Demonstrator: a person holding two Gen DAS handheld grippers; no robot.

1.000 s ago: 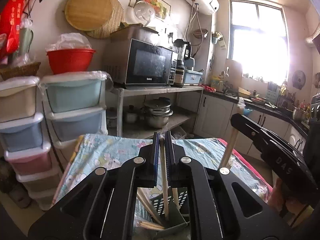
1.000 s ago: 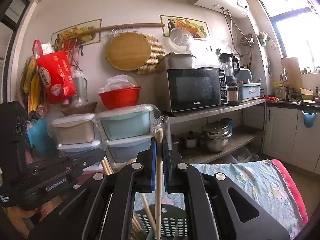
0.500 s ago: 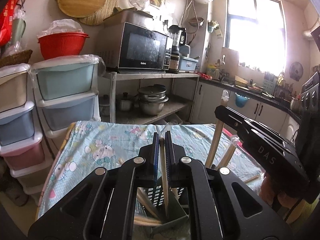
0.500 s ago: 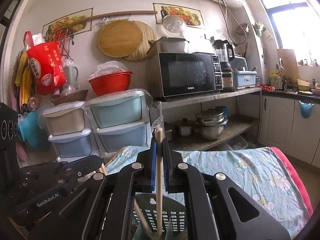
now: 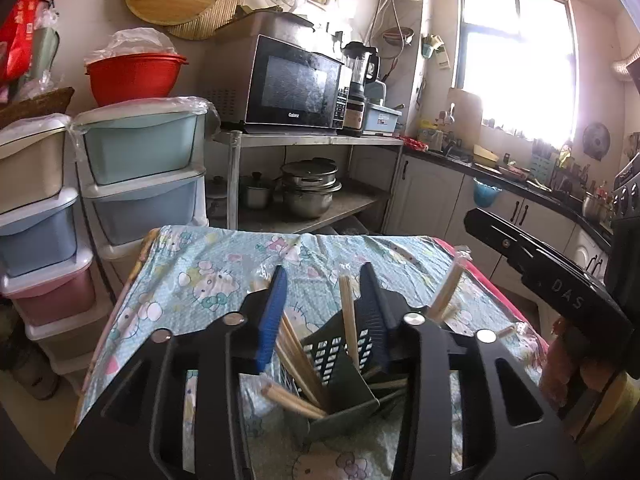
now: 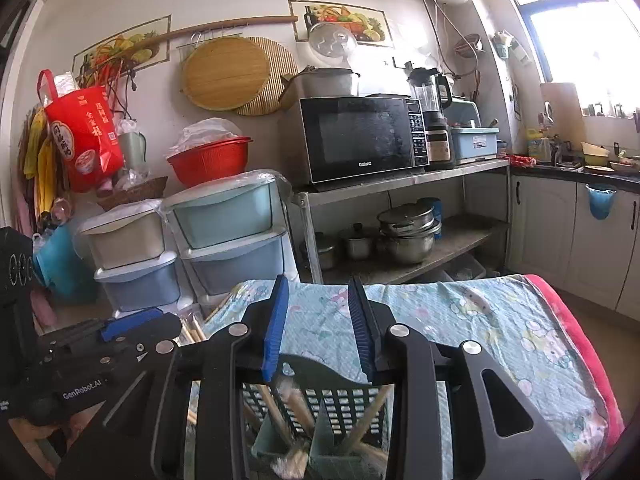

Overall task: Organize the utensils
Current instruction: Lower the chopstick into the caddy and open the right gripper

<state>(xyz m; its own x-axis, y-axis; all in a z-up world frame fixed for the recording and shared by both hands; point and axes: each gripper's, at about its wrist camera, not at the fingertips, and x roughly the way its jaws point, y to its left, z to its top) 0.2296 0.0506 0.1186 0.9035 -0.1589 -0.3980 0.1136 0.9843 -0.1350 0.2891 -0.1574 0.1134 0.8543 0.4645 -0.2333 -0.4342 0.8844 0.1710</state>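
A dark green slotted utensil holder (image 5: pixel 340 384) stands on the table with several wooden chopsticks (image 5: pixel 349 320) leaning in it. My left gripper (image 5: pixel 322 308) is open just above it, jaws spread either side of the chopsticks, holding nothing. In the right wrist view the same holder (image 6: pixel 320 412) with chopsticks (image 6: pixel 294 400) sits right below my right gripper (image 6: pixel 318 320), which is open and empty. The right gripper's body (image 5: pixel 552 280) shows at the right of the left wrist view; the left gripper's body (image 6: pixel 100 344) shows at the left of the right wrist view.
The table carries a light blue cartoon-print cloth (image 6: pixel 480 320). More wrapped chopsticks (image 5: pixel 448 292) stick up to the right of the holder. Stacked plastic drawers (image 5: pixel 140 184), a metal shelf with a microwave (image 6: pixel 360 140) and pots stand behind the table.
Both grippers were shut on a chopstick each above the holder. Both have lowered and opened, and the chopsticks now stand in the holder.
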